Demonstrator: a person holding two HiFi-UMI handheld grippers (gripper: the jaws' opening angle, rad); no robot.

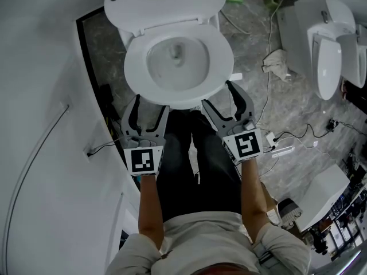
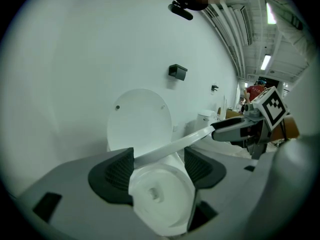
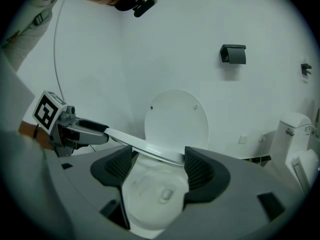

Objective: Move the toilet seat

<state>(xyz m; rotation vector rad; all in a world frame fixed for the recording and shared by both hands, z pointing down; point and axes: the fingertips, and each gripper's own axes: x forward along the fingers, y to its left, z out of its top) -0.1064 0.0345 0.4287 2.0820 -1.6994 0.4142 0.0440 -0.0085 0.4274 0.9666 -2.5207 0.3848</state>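
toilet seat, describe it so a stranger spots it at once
By the curved white wall stands a toilet, lid raised. The toilet seat is the white oval ring over the bowl, open in the middle, unlike the solid lid behind.

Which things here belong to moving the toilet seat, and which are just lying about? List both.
Job in hand: toilet seat, left gripper, right gripper.

Lying about: crumpled cloth, floor cables, second toilet, white box.
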